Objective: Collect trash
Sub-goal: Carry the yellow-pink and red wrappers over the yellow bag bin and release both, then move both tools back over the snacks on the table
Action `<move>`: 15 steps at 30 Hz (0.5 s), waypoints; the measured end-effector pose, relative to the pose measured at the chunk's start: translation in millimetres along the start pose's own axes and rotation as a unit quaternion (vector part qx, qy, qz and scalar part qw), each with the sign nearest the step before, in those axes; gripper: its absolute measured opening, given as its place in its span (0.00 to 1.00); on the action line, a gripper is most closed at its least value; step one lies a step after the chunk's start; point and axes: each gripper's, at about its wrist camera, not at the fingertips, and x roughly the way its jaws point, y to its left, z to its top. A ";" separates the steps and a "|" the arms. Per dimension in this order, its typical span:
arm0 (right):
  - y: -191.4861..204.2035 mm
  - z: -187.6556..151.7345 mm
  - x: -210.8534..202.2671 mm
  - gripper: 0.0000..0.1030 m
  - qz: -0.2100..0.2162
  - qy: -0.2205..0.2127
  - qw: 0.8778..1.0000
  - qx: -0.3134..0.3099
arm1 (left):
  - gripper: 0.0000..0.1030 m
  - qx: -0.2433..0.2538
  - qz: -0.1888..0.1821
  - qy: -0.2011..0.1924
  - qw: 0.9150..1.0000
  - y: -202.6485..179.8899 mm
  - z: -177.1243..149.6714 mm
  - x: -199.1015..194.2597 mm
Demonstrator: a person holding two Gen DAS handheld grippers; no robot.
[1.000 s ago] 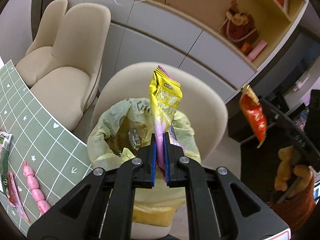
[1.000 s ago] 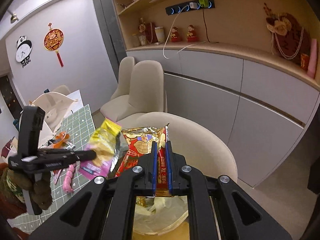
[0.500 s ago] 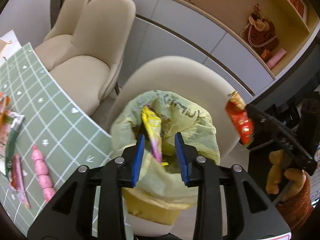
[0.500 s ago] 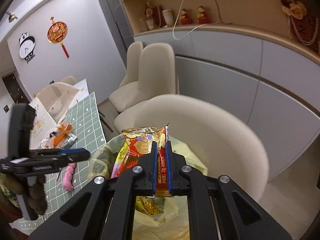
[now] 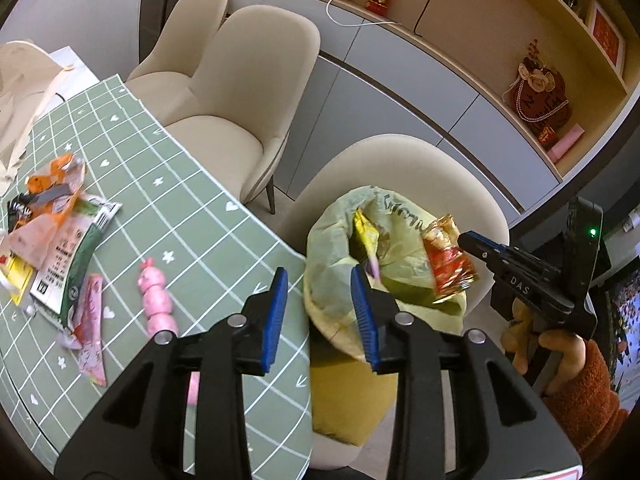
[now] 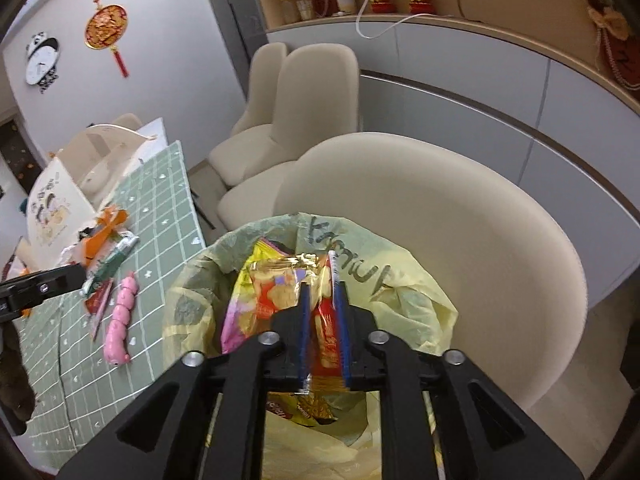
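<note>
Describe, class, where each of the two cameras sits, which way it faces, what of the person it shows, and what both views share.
Left wrist: on the left gripper, facing down over the green grid-pattern tablecloth and yellow plastic bin bag; its open jaws, the right gripper and an orange sleeve show.
Right wrist: on the right gripper, looking down into the bag; jaws opening around the red-and-gold snack wrapper.
Shared: bag, wrapper, pink sausage string, cream chairs.

right gripper [image 6: 323, 320] jaws opening, red-gold snack wrapper [image 6: 326, 344] between them, over yellow trash bag [image 6: 404, 312].
</note>
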 end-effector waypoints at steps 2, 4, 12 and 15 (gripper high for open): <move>1.7 -1.6 -2.7 0.28 -0.007 -0.003 1.000 0.005 | 0.30 0.001 -0.001 -0.001 1.000 4.2 -4.1 -4.4; 5.1 -3.2 -7.0 0.32 -0.004 -0.008 1.000 0.014 | 0.30 0.001 -0.003 -0.001 1.000 8.5 -7.3 -9.2; 43.9 2.8 -30.5 0.32 0.011 -0.033 0.999 0.008 | 0.30 0.003 0.006 -0.018 1.000 33.5 -18.2 -41.4; 72.0 8.6 -37.1 0.32 0.026 -0.044 0.999 -0.003 | 0.31 -0.003 0.011 -0.026 1.000 46.9 -21.2 -55.2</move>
